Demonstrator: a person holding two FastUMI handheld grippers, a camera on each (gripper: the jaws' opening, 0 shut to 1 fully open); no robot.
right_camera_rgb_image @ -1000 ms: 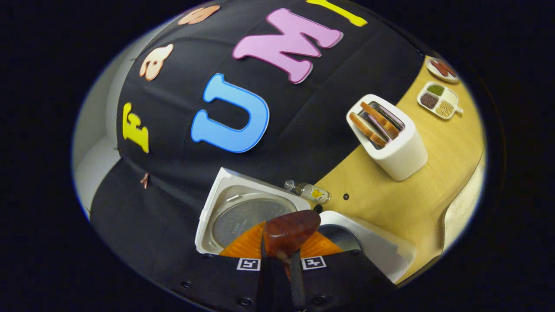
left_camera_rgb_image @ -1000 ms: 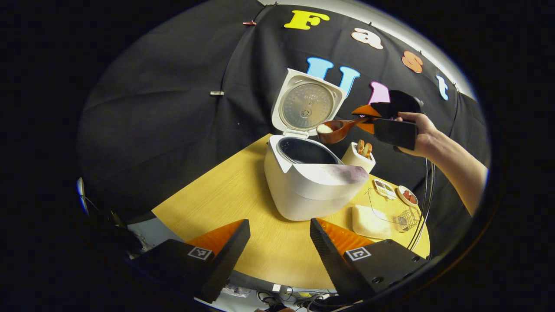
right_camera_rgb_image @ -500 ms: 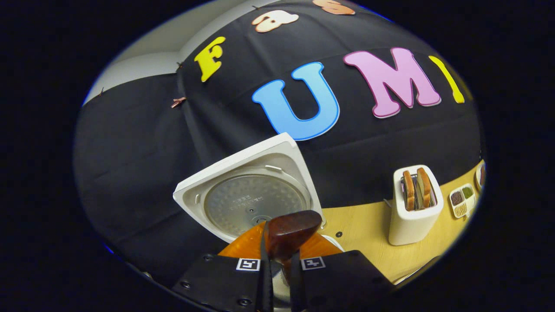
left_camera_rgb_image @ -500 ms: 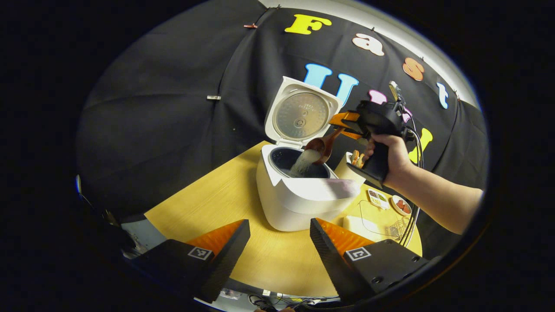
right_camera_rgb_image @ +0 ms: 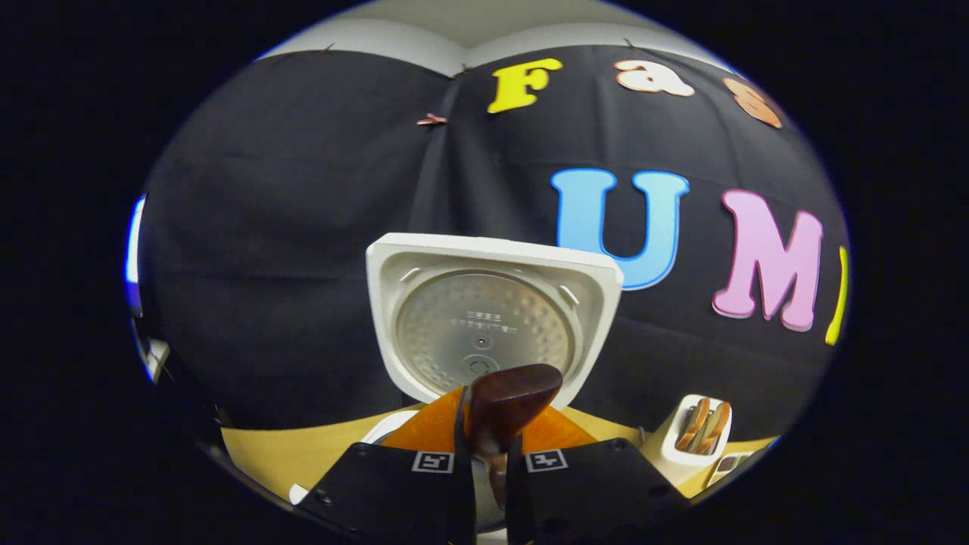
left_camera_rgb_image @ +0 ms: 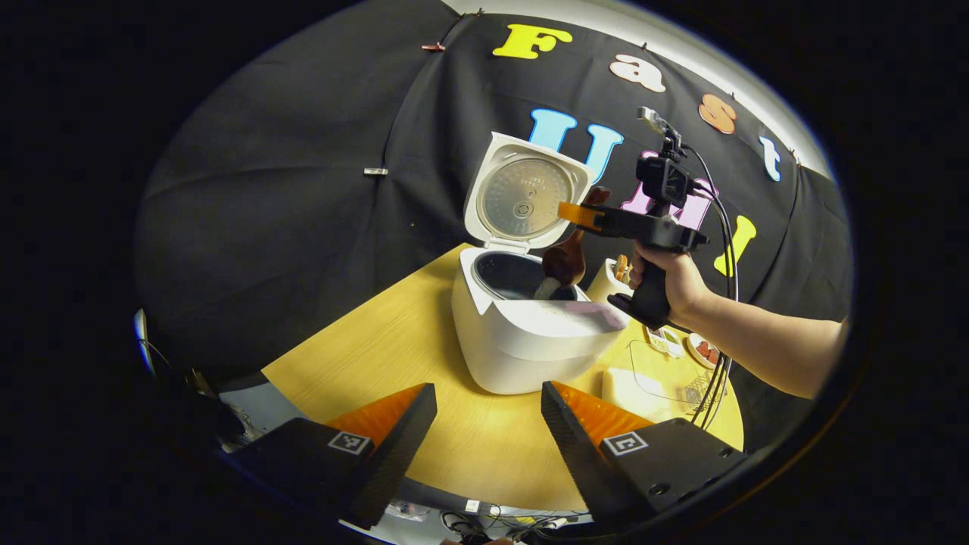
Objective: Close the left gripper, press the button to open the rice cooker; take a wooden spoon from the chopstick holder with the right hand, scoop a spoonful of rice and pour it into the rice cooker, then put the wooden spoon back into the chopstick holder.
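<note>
Spoon [left_camera_rgb_image: 566, 256] made of dark wood hangs almost straight up and down, its round bowl pointing down into the rice cooker [left_camera_rgb_image: 530, 333] and its handle end up in the right gripper [left_camera_rgb_image: 583, 214]. That gripper's two fingers squeeze the handle tight. A bit of white rice sits at the spoon's bowl. The cooker is smooth, white and round, with its lid [right_camera_rgb_image: 484, 322] standing open and a shiny dimpled metal plate inside. The left gripper [left_camera_rgb_image: 484, 424] hangs over the yellow wooden table [left_camera_rgb_image: 394, 333], fingers spread wide, holding nothing.

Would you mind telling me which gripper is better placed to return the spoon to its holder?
Right: the right gripper clamps the wooden spoon near the chopstick holder; the left gripper is open.
</note>
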